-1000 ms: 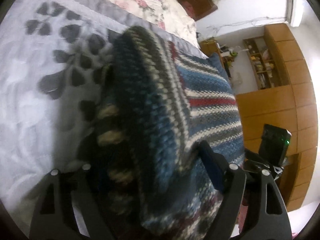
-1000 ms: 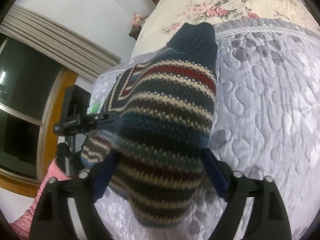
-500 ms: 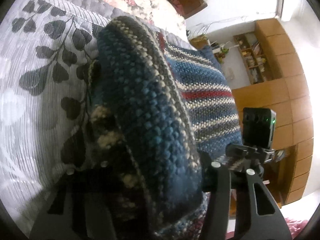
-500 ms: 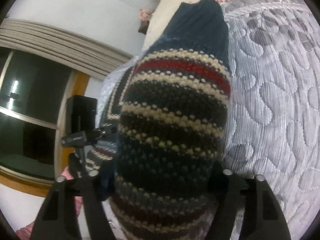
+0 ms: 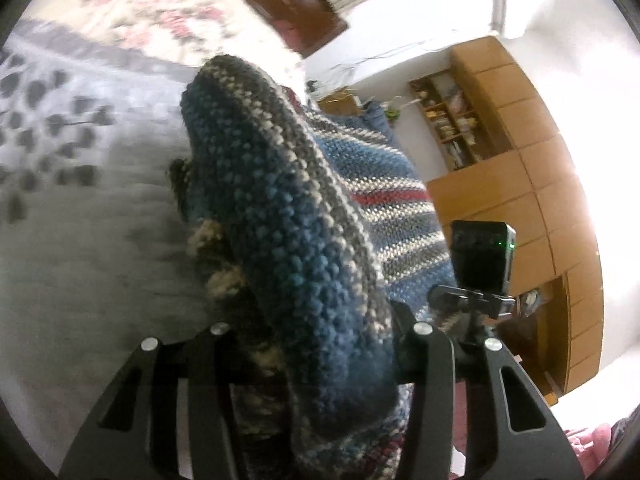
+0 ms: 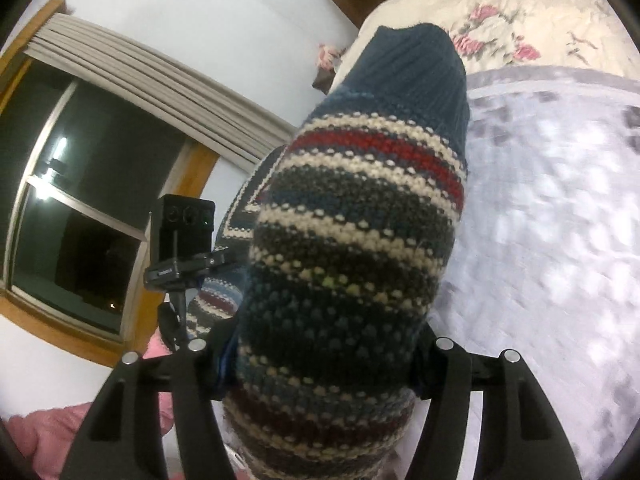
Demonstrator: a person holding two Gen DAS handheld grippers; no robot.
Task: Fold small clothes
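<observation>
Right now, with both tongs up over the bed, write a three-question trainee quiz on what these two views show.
1. True or false: the striped knitted garment lies flat on the grey bedspread, untouched.
2. Multiple choice: what do the left tongs and the right tongs hold? A) two different garments B) the same garment C) nothing
3. Fill in: the plain ribbed band at the garment's far end in the right wrist view is dark ____.

Key
1. False: both tongs grip it and bunched folds rise from each.
2. B: the knit runs from one to the other, and each view shows the other's camera beside it.
3. Blue.
</observation>
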